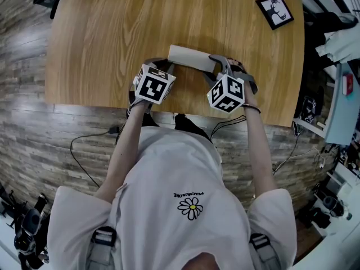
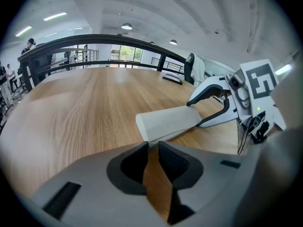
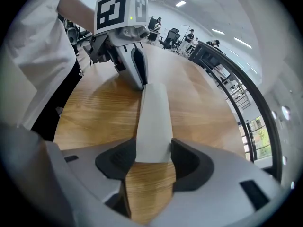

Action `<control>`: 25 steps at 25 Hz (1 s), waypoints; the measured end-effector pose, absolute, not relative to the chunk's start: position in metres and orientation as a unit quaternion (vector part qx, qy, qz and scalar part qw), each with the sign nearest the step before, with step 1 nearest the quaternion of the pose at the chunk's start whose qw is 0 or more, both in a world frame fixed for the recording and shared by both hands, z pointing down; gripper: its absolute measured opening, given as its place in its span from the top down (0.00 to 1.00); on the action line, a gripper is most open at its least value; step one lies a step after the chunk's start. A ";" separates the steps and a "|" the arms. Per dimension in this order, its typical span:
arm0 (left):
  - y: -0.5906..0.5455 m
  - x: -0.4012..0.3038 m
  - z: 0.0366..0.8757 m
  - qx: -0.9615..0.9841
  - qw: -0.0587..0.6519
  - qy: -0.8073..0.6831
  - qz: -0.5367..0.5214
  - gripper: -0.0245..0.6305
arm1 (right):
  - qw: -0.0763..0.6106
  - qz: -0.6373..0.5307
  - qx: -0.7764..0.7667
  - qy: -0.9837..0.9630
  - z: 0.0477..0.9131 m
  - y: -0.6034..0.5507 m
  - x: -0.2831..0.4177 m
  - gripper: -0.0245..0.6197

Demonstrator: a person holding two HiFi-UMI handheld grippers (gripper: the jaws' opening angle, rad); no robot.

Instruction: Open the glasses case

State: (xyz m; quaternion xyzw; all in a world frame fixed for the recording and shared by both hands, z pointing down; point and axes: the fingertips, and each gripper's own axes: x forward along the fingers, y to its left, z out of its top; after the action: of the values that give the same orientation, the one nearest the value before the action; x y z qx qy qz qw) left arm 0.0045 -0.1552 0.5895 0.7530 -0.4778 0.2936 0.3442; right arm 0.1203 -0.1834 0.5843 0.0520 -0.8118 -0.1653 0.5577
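Observation:
A white glasses case (image 1: 190, 57) lies shut on the wooden table (image 1: 112, 44), near its front edge. My right gripper (image 3: 154, 146) takes the case's near end (image 3: 152, 126) between its jaws, and both pads rest against the case's sides. My left gripper (image 2: 152, 144) stands at the case's other end (image 2: 173, 122); its jaws leave a narrow gap with only wood showing in it, and the case's corner lies just past the tips. In the head view the left gripper (image 1: 167, 67) and the right gripper (image 1: 222, 66) flank the case.
A black-framed card (image 1: 274, 11) lies at the table's far right corner. The table's front edge (image 1: 169, 112) runs just below both grippers, with the person's body against it. Cables trail on the floor (image 1: 90, 139). A black railing (image 2: 94, 39) stands beyond the table.

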 end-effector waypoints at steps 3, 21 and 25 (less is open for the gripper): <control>-0.155 0.005 0.590 0.754 0.343 -0.476 0.296 0.83 | 0.569 -0.141 0.039 -0.809 0.583 -0.184 0.120 0.60; -0.156 0.006 0.591 0.761 0.340 -0.463 0.303 0.84 | 0.572 -0.087 0.037 -0.815 0.557 -0.187 0.119 0.83; -0.156 0.006 0.591 0.762 0.339 -0.461 0.304 0.84 | 0.564 -0.112 0.070 -0.815 0.550 -0.201 0.119 0.89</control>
State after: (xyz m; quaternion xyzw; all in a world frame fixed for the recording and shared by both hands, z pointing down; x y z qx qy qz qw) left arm 0.0064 -0.1561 0.5911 0.7617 -0.4608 0.3043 0.3390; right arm 0.1187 -0.2011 0.5496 0.0699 -0.8154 -0.1124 0.5635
